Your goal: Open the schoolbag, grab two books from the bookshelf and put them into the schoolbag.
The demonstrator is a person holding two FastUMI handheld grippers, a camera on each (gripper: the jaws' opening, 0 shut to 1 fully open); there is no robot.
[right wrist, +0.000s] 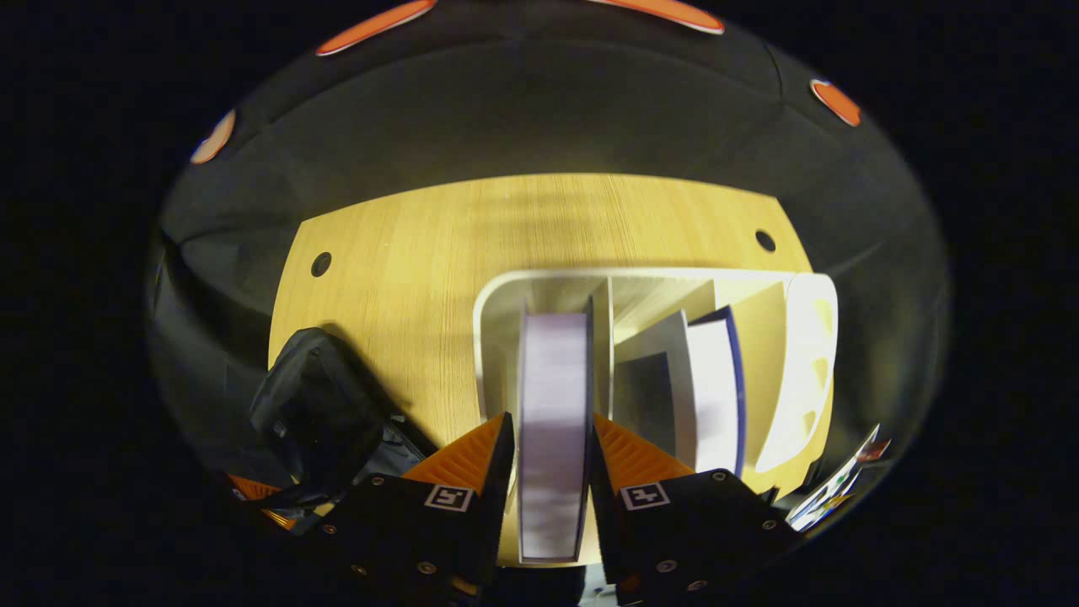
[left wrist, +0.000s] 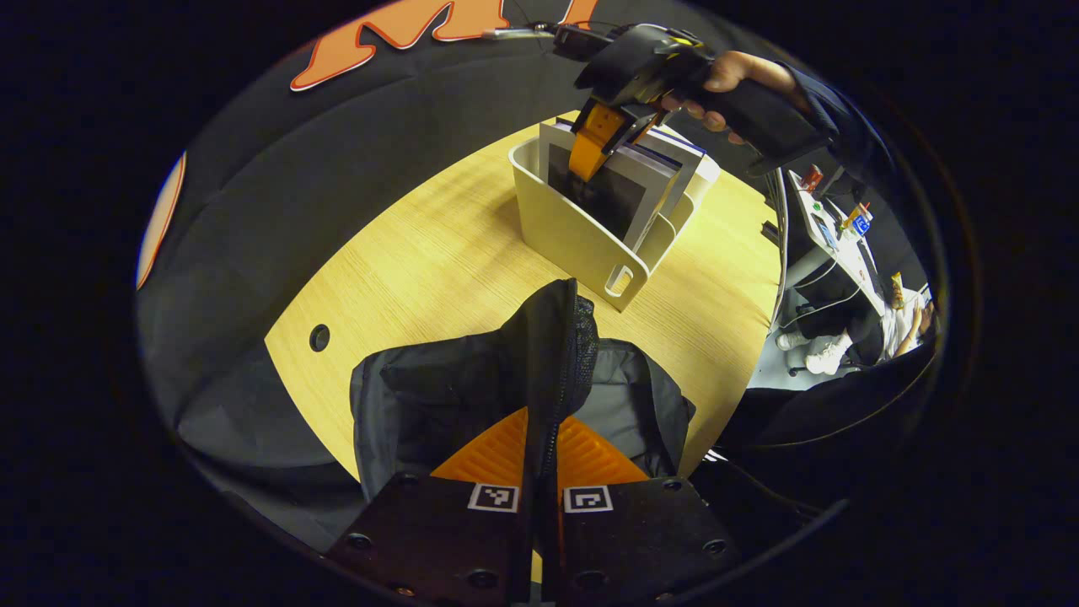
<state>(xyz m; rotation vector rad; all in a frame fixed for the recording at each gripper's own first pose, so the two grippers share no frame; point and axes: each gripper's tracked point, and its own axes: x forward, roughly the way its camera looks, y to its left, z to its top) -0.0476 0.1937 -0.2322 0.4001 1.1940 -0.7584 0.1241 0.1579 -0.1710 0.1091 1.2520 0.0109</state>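
A black schoolbag lies on the wooden table, and my left gripper is shut on a raised flap of its opening, holding it up. Behind it stands a white bookshelf with upright books. My right gripper, held by a hand, reaches down into the shelf from above. In the right gripper view, my right gripper is shut on a book standing in the bookshelf's left slot; both fingers press its covers. Other books stand in a slot to the right. The schoolbag sits at lower left.
Round cable holes mark the tabletop near its corners. A black cloth wall surrounds the table. In the left gripper view, a desk with clutter and a seated person's legs lie beyond the table's right edge.
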